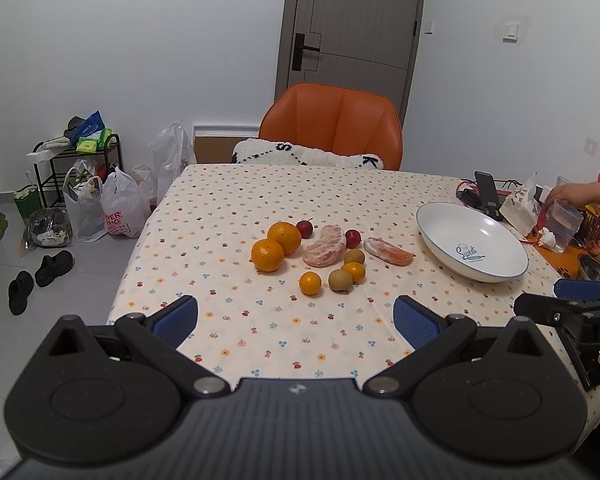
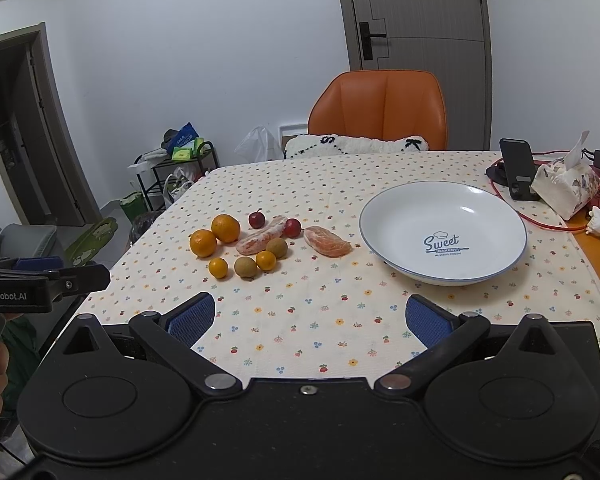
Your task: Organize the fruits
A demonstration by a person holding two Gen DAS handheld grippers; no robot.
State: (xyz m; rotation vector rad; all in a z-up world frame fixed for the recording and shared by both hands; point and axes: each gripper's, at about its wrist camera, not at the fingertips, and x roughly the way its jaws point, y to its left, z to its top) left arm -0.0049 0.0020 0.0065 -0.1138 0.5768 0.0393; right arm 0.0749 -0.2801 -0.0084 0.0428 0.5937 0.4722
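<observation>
Hovering over the near table edge, my left gripper [image 1: 296, 322] and right gripper [image 2: 310, 320] both spread their jaws wide, gripping and touching nothing. Ahead, the fruits [image 1: 324, 254] lie clustered on the tablecloth [image 1: 260, 336], left of the white plate [image 2: 444, 232].

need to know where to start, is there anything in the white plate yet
No fruit: the plate shows only its printed "Sweet" logo. Its whole inside is visible; the cloth beneath it is covered.
</observation>
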